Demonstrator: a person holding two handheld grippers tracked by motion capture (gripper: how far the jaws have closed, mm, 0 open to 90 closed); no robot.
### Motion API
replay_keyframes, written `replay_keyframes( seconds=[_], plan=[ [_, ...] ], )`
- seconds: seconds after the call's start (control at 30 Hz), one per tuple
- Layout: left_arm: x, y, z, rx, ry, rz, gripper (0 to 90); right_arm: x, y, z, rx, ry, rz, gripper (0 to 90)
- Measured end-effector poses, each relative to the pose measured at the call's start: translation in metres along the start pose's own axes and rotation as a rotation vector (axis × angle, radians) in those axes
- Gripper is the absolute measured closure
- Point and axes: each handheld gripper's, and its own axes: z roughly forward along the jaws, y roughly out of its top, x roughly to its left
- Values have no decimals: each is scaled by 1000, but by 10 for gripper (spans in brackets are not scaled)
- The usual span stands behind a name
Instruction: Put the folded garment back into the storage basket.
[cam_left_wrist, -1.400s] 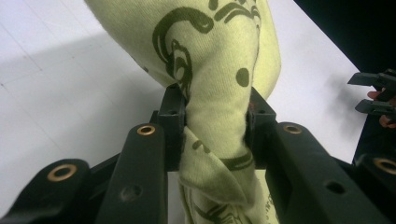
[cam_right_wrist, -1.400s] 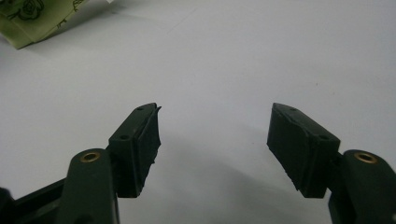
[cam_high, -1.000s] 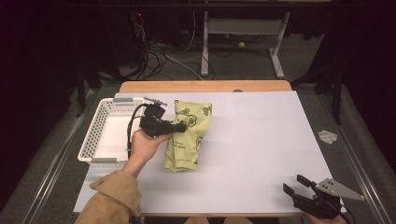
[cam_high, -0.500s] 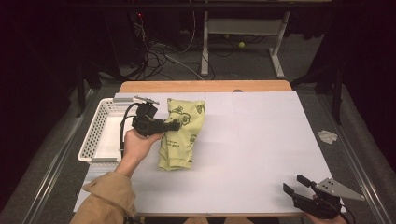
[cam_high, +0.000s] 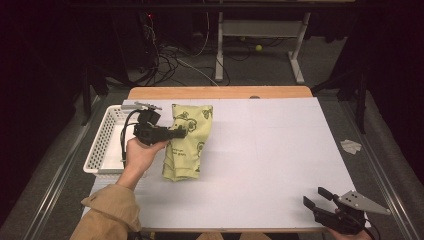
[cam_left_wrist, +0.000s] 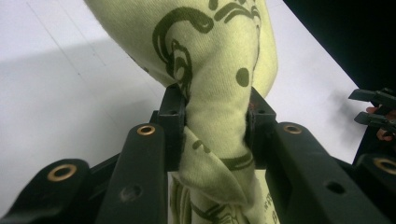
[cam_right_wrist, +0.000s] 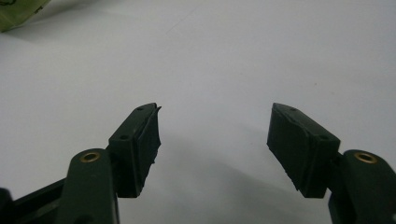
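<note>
One cloth (cam_high: 186, 142) gripped, bunched in the left gripper (cam_left_wrist: 212, 123) near the table's (cam_high: 270, 165) left edge, beside the basket (cam_high: 102, 145). Not yet in the basket, likely its goal. Right gripper (cam_right_wrist: 212, 140) gapes empty at the near right corner.

A white plastic basket (cam_high: 102, 150) with slotted walls sat at the left edge of the table, its floor bare where it showed. The table (cam_high: 280, 150) was covered by a white sheet, with a strip of bare wood (cam_high: 220, 92) left along its far edge. Beyond it stood a white metal table frame (cam_high: 260, 35) on the grey floor, with a small yellow-green ball (cam_high: 258, 48) under it and a tangle of dark cables (cam_high: 170, 60) to its left. A crumpled scrap of pale paper (cam_high: 351, 146) lay on the floor to the right of the table.
</note>
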Motion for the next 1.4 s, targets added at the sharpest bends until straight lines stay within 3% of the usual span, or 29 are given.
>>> replay_keyframes(
  seconds=[0.37, 1.4],
  plan=[
    [-1, 0, -11, -15, 21, 7, 644, 1, 2, 3, -2, 10, -9, 350],
    [14, -6, -48, -76, 70, -36, 644, 0, 5, 8, -4, 24, -18, 350]
  ],
)
